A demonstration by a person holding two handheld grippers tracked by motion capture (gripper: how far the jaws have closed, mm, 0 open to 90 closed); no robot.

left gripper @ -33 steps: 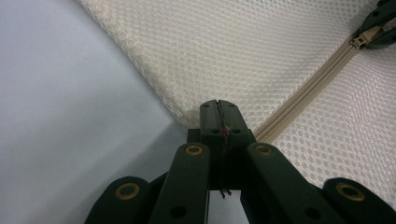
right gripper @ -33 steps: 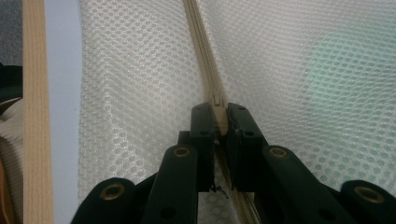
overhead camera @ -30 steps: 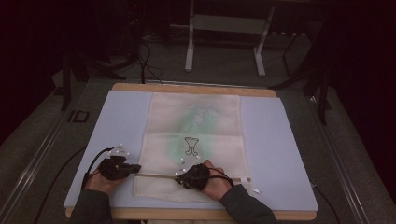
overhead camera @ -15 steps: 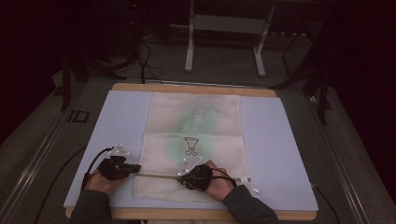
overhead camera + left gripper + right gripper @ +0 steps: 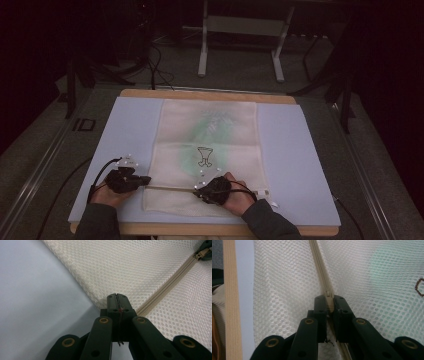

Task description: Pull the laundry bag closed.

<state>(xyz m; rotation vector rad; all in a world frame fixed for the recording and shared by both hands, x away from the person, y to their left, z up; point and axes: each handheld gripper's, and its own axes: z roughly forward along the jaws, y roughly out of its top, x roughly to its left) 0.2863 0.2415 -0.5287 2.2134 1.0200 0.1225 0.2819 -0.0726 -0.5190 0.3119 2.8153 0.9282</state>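
A cream mesh bag (image 5: 227, 112) lies flat on a pale blue mat (image 5: 300, 165), with a green shape showing through it and a small dark cup-like print (image 5: 204, 156). A beige zipper (image 5: 170, 286) runs along its near edge. My left gripper (image 5: 147, 181) (image 5: 117, 296) is shut on the bag's left edge, at the zipper's end. My right gripper (image 5: 197, 188) (image 5: 329, 298) is shut on the zipper pull (image 5: 328, 302), part-way along the zipper. The two grippers face each other along the zipper line.
The mat covers a wooden table (image 5: 200, 94) whose light edge shows at the back. A metal stand (image 5: 240, 30) and cables are on the dark floor beyond. Bare mat lies to both sides of the bag.
Hardly anything differs; the right gripper may have edged slightly along the zipper, while the left gripper holds still.
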